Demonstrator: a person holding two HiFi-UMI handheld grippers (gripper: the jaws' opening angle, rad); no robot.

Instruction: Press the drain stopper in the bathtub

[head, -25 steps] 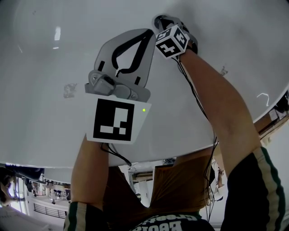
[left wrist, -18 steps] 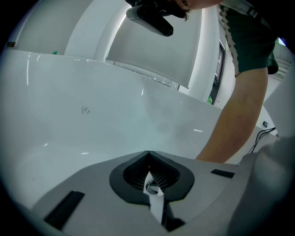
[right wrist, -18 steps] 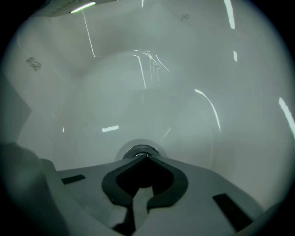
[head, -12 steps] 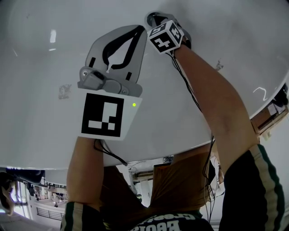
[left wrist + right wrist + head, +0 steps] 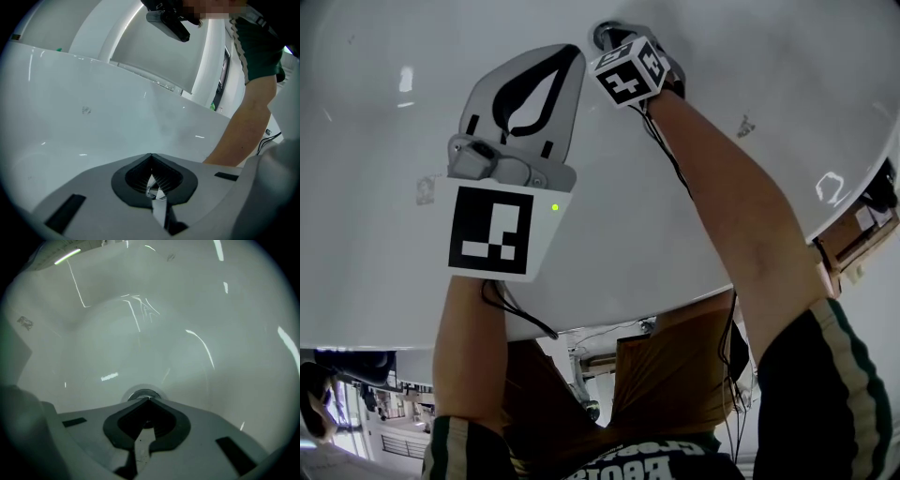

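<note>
A round chrome drain stopper [image 5: 142,394] sits in the white bathtub floor [image 5: 154,324]. My right gripper [image 5: 148,399] is shut, with its tips right at the near edge of the stopper. In the head view the right gripper [image 5: 605,36] reaches deep into the tub, its marker cube on top, and a bit of the chrome stopper [image 5: 602,31] shows at its tip. My left gripper [image 5: 577,52] is shut with nothing in it, hovering over the tub wall to the left. In the left gripper view the left gripper [image 5: 151,154] points across the tub toward the person's forearm [image 5: 243,126].
The white tub rim [image 5: 581,319] curves across the head view, with the person's shorts and cables below it. A small grey mark [image 5: 425,188] is on the tub surface at left. A wooden fixture [image 5: 853,234] stands at the right edge.
Both grippers have drifted up and left in the head view, the right one reaching farther into the tub toward the stopper. Both stay shut.
</note>
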